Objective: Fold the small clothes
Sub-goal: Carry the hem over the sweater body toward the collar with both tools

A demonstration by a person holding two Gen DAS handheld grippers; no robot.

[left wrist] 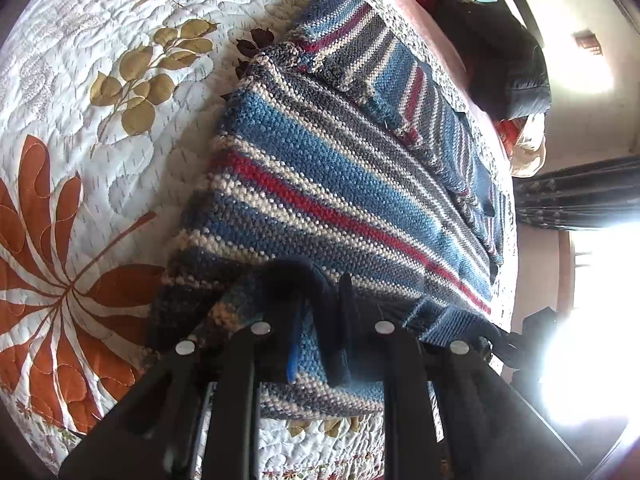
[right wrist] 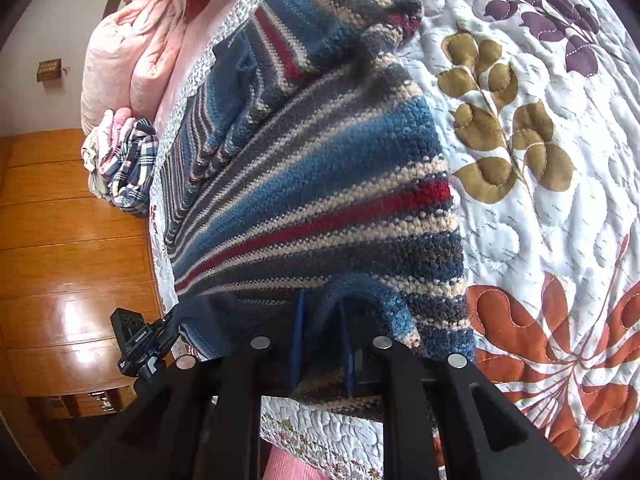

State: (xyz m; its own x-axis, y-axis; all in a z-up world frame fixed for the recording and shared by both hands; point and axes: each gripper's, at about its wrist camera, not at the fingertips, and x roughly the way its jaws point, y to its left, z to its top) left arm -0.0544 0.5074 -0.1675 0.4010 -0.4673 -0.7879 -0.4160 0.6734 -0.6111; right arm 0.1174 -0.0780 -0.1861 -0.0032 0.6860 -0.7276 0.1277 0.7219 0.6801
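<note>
On the quilt: everything here is placed against the quilt (left wrist: 100, 128), the large leaf-printed spread that gives a flat, roomy surface for folding.
Sweater: a striped knit sweater (left wrist: 320, 184) lies across the quilt near its edge, body spread flat; that is where the task's garment is. A sleeve (left wrist: 360, 52) is turned in over the body at the far end, so a first fold looks made.
Near hem: the end of the sweater closest to the quilt's near edge is lifted off the quilt at two corners, probably so it can be carried over the body as one straight edge.
Floor: wooden boards (right wrist: 72, 248) show beyond the quilt's edge in the right view.
Bedding: a pink bundle (right wrist: 128, 52) and a checked cloth (right wrist: 132, 164) sit past the quilt's far end, clear of the work.
Left gripper: the left gripper (left wrist: 320, 328) is clamped on the sweater's hem, knit bunched between its fingers, at one near corner over the quilt.
Right gripper: the right gripper (right wrist: 322, 332) pinches the other near corner, a hump of blue knit rising between its blue pads (right wrist: 298, 340).
Why two grips: holding both corners apart should keep the hem taut and level.
Risk: loose knit may stretch or sag in the middle as it travels.
</note>
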